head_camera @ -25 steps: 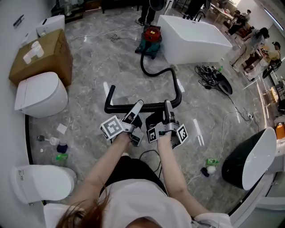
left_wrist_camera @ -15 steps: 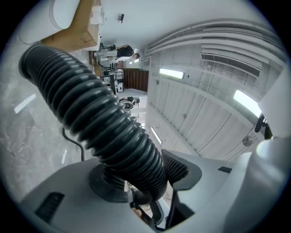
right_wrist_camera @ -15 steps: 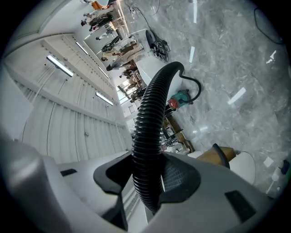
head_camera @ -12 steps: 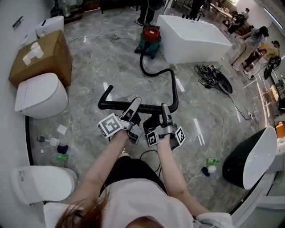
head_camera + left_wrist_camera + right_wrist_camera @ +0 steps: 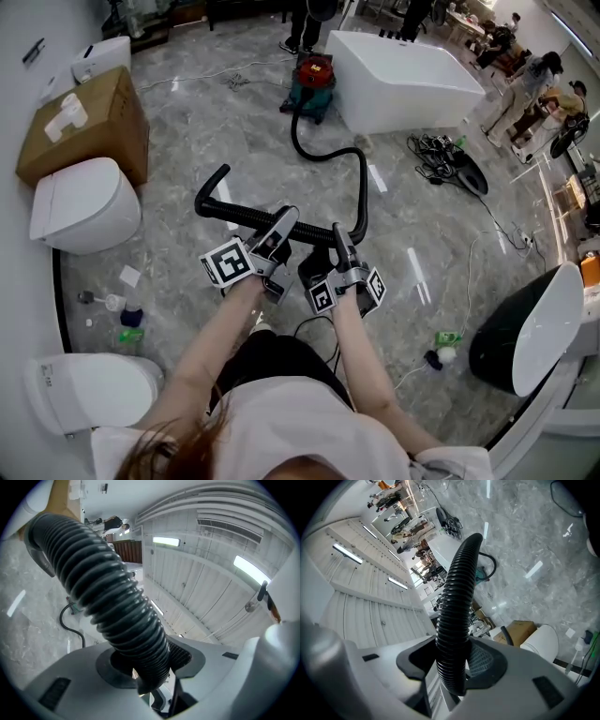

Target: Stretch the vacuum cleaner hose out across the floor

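Observation:
A black ribbed vacuum hose (image 5: pixel 246 215) runs from the red vacuum cleaner (image 5: pixel 314 77) at the back, curves down the floor and bends left across both grippers. My left gripper (image 5: pixel 286 218) has the hose (image 5: pixel 108 588) between its pads; its jaws are closing and press on it. The right gripper (image 5: pixel 338 232) is shut on the hose (image 5: pixel 457 597) a little to the right. The hose's free end (image 5: pixel 210 185) sticks out to the left, lifted off the floor. Seen along the jaws, the left gripper (image 5: pixel 146 663) and right gripper (image 5: pixel 451 665) each show the hose passing straight through.
A white bathtub (image 5: pixel 403 75) stands behind the cleaner. White toilets (image 5: pixel 82 202) (image 5: pixel 84 386) and a cardboard box (image 5: pixel 86 117) line the left wall. Bottles (image 5: pixel 128 317) lie at the left, cables (image 5: pixel 448 157) and a black-and-white toilet (image 5: pixel 527 336) at the right. People stand at the back right.
Both grippers and the hose section between them have shifted left and slightly nearer to me. The hose's free end has swung further left. The left jaws have closed onto the hose.

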`<state>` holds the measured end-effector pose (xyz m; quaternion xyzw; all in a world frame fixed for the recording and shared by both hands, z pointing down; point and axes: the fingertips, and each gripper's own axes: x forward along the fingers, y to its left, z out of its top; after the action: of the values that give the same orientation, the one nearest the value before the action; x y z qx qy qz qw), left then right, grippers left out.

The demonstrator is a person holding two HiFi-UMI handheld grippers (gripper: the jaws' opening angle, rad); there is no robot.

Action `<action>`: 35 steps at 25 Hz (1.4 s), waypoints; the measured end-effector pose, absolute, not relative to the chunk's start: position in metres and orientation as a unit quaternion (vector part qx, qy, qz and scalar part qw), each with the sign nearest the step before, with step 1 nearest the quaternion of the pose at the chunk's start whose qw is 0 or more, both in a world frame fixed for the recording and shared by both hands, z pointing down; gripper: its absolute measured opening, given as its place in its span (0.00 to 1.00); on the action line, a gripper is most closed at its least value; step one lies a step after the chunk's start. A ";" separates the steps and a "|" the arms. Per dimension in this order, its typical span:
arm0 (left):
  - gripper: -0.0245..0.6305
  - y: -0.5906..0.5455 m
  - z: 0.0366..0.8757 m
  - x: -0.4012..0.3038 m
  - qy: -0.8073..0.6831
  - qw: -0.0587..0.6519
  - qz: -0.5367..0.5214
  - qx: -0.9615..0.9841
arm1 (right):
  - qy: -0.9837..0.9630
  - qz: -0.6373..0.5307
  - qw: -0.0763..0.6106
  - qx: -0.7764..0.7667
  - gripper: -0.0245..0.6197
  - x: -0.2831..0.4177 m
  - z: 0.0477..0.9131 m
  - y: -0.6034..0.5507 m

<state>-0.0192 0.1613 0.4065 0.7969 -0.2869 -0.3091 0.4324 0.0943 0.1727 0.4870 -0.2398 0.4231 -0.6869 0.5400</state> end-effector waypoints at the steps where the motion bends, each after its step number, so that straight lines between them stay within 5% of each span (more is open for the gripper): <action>1: 0.31 0.160 0.405 -0.019 -0.286 0.427 -0.305 0.802 | 0.423 -0.690 0.537 -0.236 0.32 0.093 0.488 0.172; 35: 0.28 0.132 0.376 -0.047 -0.310 0.342 -0.274 0.844 | 0.541 -0.676 0.487 -0.120 0.35 0.091 0.460 0.212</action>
<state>-0.0473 0.1323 0.3760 0.8438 -0.3097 -0.2743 0.3420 0.0911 0.2123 0.4603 -0.1201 0.5408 -0.6755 0.4866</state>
